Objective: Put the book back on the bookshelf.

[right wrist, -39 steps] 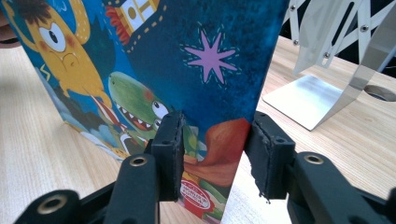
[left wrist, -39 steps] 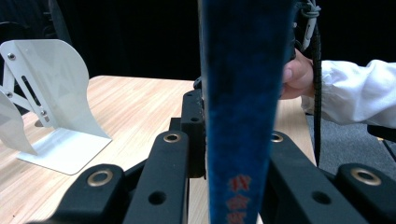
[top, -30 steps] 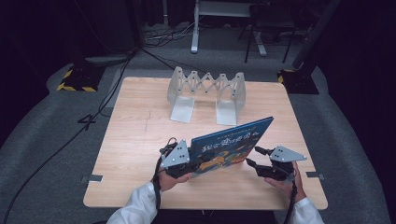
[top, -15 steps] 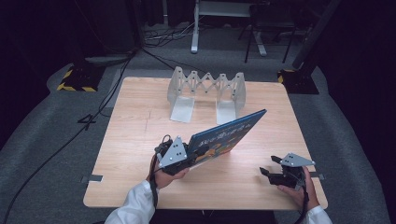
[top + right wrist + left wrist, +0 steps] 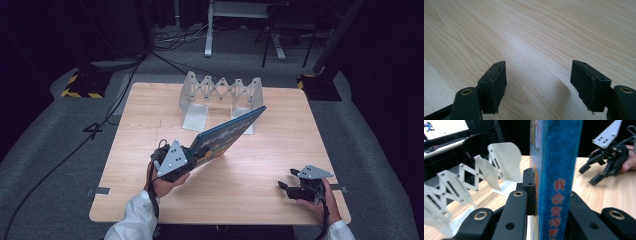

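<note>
The right gripper (image 5: 290, 186), which had been at the book's (image 5: 227, 135) right end beside the left gripper (image 5: 192, 152), let go, its jaws opening with nothing between them, and drew away to the near right part of the table (image 5: 260, 170), well apart from the book. The book, then carried by the left gripper alone, rose and swung toward the far side, its free end tipping up closer to the white folding rack (image 5: 222, 95). The left hand (image 5: 162, 182) shifted slightly left with it.

Open tool (image 5: 537, 86) over wooden table (image 5: 549, 32)
</note>
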`<state>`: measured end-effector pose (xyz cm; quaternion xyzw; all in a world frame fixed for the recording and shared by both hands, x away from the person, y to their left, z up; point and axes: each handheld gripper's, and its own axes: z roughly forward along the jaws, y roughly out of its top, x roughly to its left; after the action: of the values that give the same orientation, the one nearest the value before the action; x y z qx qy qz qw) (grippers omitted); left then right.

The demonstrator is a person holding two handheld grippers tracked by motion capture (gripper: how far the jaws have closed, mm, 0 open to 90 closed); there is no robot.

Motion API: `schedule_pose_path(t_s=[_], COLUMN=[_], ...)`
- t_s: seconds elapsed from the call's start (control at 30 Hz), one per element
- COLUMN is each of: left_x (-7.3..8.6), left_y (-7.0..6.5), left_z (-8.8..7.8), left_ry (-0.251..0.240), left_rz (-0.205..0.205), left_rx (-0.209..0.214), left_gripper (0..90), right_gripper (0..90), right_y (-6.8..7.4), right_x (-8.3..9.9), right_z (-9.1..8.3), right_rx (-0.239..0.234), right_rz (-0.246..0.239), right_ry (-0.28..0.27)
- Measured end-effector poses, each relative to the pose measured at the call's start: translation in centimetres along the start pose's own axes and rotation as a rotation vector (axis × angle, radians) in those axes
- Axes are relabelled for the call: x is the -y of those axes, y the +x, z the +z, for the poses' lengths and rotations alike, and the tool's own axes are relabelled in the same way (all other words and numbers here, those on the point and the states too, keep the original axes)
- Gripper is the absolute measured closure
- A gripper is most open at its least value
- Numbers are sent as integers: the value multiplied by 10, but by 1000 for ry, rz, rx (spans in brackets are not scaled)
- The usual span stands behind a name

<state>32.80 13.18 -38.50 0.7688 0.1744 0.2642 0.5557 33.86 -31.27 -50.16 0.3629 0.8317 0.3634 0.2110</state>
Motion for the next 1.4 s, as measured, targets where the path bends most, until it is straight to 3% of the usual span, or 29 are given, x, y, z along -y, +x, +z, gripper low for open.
schedule_pose_path(t_s=[0.17,0.57,0.87,1.13,1.4], left_x=[1,-2,-10,-9,-4], left_y=[7,35,55,73,92], left_z=[-5,-25,-27,-14,14], left_ry=[8,20,28,35,34], left_rz=[3,0,-9,-38,-75], left_rx=[-34,-161,-210,-242,-267], left_gripper=[828,828,828,828,827], right_gripper=[298,298,298,298,301], right_y=[0,0,0,0,-1], right_x=[0,0,1,1,1], right_z=[1,1,1,1,1], right_rx=[4,-2,-2,-3,-9], right_rz=[-1,1,2,3,3], right_ry=[4,2,3,2,-1])
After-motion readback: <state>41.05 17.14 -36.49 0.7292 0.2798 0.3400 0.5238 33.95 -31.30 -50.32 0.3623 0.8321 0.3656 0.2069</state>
